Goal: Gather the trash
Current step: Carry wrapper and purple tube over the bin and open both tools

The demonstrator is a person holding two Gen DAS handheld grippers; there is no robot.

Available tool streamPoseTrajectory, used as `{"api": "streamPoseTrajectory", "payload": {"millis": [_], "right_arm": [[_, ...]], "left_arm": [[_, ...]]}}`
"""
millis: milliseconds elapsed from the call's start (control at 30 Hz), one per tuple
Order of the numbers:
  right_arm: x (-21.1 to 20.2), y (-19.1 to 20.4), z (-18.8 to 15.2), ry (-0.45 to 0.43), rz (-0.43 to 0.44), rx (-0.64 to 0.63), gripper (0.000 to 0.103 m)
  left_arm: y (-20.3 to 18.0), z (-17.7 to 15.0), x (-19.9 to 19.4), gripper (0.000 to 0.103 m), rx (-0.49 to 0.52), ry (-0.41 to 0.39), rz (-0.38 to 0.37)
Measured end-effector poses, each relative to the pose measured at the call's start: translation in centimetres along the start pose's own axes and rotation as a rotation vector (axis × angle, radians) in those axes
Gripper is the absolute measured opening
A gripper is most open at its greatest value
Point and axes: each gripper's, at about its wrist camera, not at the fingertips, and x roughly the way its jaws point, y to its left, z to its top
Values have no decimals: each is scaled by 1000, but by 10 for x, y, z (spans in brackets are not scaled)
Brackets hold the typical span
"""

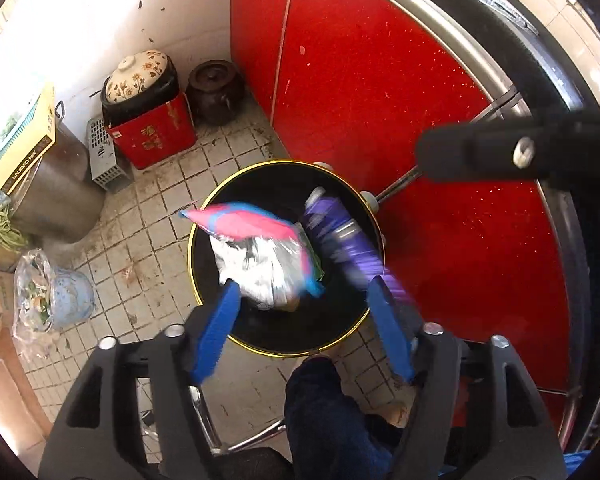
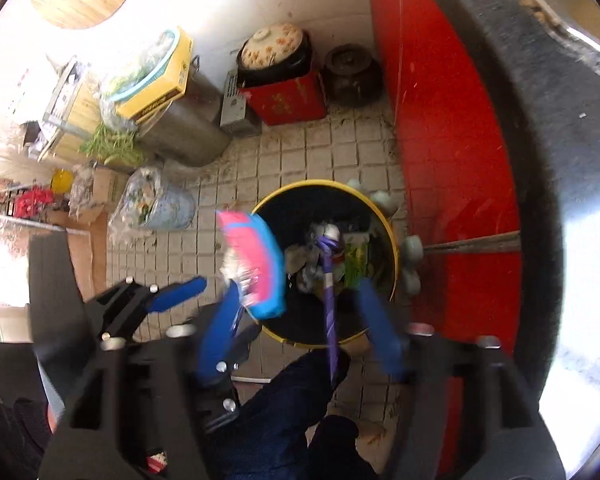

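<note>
A black round trash bin with a yellow rim [image 1: 198, 280] [image 2: 392, 236] stands on the tiled floor by a red cabinet. My left gripper [image 1: 304, 300] is open above it. A pink, blue and silver snack bag [image 1: 260, 256] [image 2: 256, 264] is blurred in mid-air over the bin, free of the fingers. A purple wrapper [image 1: 340, 236] [image 2: 330, 276] is blurred too, over the bin's right side. My right gripper [image 2: 296, 296] is open above the bin, with the purple wrapper between its fingers but not clamped. The left gripper also shows in the right wrist view [image 2: 204, 288].
A red cabinet [image 1: 420, 120] runs along the right. A floral-lidded pot on a red box [image 1: 148, 120], a dark jar [image 1: 216, 92], a steel pot [image 1: 56, 192] and a blue bucket of scraps [image 1: 56, 296] stand around. My leg [image 1: 328, 420] is below.
</note>
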Motion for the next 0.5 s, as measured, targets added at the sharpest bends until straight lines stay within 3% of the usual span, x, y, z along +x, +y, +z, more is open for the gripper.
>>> {"api": "streamPoseTrajectory", "payload": {"millis": [267, 500], "right_arm": [[-53, -17, -17, -94, 20, 59, 65], [-157, -66, -95, -296, -70, 212, 82]], "left_arm": [[-15, -5, -20, 80, 67, -18, -8], [-68, 3, -71, 93, 210, -111, -6]]}}
